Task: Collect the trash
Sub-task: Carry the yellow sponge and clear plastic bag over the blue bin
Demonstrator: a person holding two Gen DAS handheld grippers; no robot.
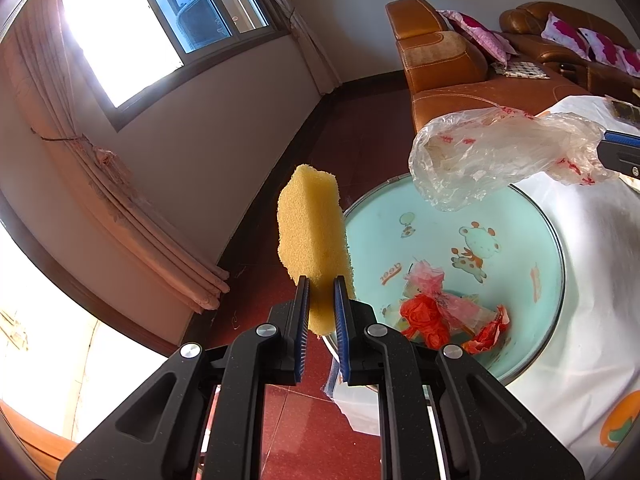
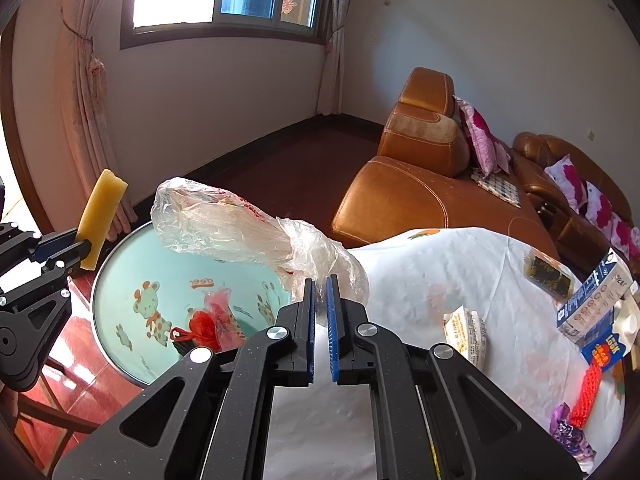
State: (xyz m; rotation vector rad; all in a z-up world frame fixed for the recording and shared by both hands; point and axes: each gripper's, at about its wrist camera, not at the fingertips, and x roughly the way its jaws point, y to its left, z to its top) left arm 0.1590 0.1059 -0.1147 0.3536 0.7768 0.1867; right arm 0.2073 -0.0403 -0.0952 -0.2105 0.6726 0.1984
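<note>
With the left gripper [image 1: 321, 280] pinching the sponge [image 1: 312, 232] and the right gripper [image 2: 320, 280] pinching the plastic bag [image 2: 224, 224], centre both over the basin [image 2: 120, 280] before letting go.

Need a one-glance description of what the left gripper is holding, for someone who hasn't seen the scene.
Start at the round mint-green basin with cartoon animals, beside the white-clothed table. At its rim, the left gripper is shut on a yellow sponge, a porous foam block standing upright. Unlike the clear plastic bag pinched in the right gripper or the red and pink wrappers in the basin, it is opaque, yellow and stiff.
</note>
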